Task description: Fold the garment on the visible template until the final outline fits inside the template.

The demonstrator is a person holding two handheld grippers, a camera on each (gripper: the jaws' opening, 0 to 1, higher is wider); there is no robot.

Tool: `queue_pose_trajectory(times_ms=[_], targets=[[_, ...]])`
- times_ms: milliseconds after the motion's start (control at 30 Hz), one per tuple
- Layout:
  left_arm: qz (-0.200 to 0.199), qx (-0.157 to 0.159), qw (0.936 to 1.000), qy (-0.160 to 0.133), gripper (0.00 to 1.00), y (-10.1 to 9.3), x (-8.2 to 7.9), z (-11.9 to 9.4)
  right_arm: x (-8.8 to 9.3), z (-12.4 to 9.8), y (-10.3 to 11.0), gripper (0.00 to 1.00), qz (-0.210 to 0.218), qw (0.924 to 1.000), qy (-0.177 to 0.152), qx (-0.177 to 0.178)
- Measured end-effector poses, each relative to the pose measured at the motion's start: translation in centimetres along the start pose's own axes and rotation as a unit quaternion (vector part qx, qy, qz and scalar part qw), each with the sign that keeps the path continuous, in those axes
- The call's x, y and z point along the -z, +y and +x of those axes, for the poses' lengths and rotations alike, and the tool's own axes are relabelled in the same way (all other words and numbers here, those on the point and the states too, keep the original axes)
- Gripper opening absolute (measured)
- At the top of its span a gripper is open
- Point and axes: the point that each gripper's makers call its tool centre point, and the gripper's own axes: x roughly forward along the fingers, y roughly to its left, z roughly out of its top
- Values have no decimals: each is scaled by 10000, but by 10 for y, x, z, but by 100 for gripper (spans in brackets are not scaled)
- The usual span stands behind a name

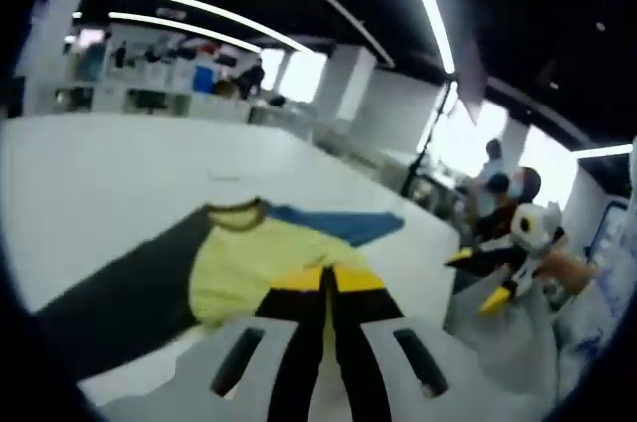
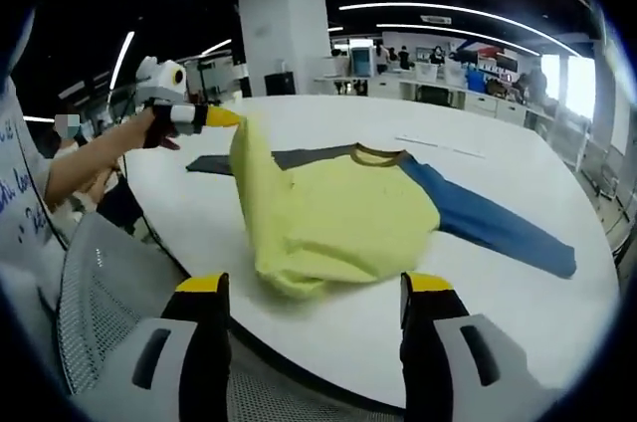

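A long-sleeved shirt with a yellow body, a blue sleeve and a dark sleeve lies on the round white table. My left gripper is shut on the yellow hem; in the right gripper view the left gripper holds that hem corner up off the table at the left, so the fabric hangs in a fold. My right gripper stands open at the near table edge, just short of the shirt, with nothing between its fingers. From the left gripper view the right gripper appears at the right, off the shirt.
A grey mesh chair back stands close to the table's near edge. A person's forearm reaches in from the left. A white pillar and desks with people stand beyond the table.
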Motion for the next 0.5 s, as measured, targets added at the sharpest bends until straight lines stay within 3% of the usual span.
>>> queue_pose_trajectory(times_ms=[233,333,500], targets=[[-290,-596,9967,-466,0,46,-28,-8,8,15,12,54,-34,9987,258,-442],[-277,-782,9955,-462,0,58,-31,-12,9,26,20,41,54,9968,338,-723],[-330,-943,9936,-523,0,77,-35,-17,15,50,23,31,-134,9943,566,-896]])
